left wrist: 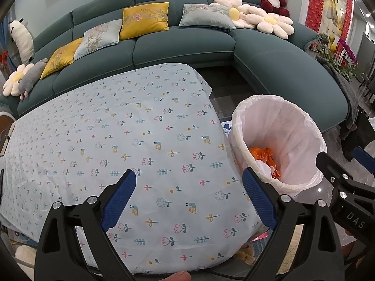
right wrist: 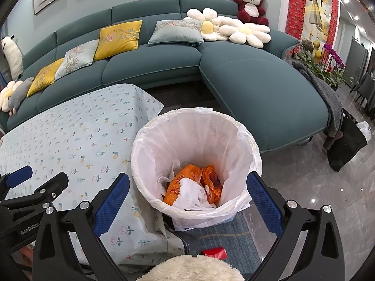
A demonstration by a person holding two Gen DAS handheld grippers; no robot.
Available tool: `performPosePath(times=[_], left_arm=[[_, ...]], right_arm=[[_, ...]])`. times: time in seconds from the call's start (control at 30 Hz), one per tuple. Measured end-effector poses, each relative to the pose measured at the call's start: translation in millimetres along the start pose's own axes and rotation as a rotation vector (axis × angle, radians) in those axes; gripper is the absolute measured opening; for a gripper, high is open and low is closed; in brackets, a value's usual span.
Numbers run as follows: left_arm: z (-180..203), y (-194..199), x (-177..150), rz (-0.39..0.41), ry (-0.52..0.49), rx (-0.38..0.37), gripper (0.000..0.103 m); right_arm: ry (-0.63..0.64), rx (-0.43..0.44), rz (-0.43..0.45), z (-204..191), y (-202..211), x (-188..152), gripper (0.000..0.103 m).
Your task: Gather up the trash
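Both grippers hang wide open and empty: the left gripper (left wrist: 189, 194) over the flowered tablecloth (left wrist: 131, 135), the right gripper (right wrist: 187, 197) above the white-lined bin (right wrist: 234, 135) just right of the table. Only the right wrist view shows the orange bag (right wrist: 178, 185) and crumpled white paper (right wrist: 192, 194) fully inside.

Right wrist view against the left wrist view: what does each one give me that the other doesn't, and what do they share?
Only the right wrist view shows the bin's contents in full: the orange bag with white paper on it, plus a red scrap on the floor and the left gripper from the side. Only the left wrist view shows the tablecloth almost whole, with no trash on it. Both show the lined trash bin, the teal sofa, and open jaws holding nothing.
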State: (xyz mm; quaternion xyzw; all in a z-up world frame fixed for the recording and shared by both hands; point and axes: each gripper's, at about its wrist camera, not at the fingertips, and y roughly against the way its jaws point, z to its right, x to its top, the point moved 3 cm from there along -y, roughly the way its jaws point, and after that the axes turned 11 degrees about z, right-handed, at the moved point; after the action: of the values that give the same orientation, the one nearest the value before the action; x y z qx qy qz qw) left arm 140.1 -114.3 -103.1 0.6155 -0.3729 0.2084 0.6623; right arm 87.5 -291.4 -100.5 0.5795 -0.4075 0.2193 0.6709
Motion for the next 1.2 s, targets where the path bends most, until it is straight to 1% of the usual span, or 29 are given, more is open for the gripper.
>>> performPosePath(times=[0.17,0.63,0.9,1.07,1.2], left_arm=[[3.0,-1.3,-0.4,-0.006,-0.017,0.008,0.088],[6.7,-2.4,2.0,-0.019,-0.006,-0.012,0.088],[10.5,-3.4,3.5,-0.013,-0.02,-0.004,0.087],[11.3,-5.4,4.1,-0.016,-0.002,0.002,0.088],[13.8,-6.2,4.1,-0.014,-0.019,0.005,0.088]], right_arm=[[0.0,-0.005,0.0,-0.1,-0.3,-0.4,0.096],[0.012,-0.015,0.0,4.0,-0.5,-4.1,0.096],[0.012,-0.023,-0.002,6.6,0.1,-4.4,0.096],[0.027,-0.035,-0.006,6.8,-0.2,-5.7,0.096],[0.027,-0.036,-0.009,8.0,-1.5,-6.8,0.096]])
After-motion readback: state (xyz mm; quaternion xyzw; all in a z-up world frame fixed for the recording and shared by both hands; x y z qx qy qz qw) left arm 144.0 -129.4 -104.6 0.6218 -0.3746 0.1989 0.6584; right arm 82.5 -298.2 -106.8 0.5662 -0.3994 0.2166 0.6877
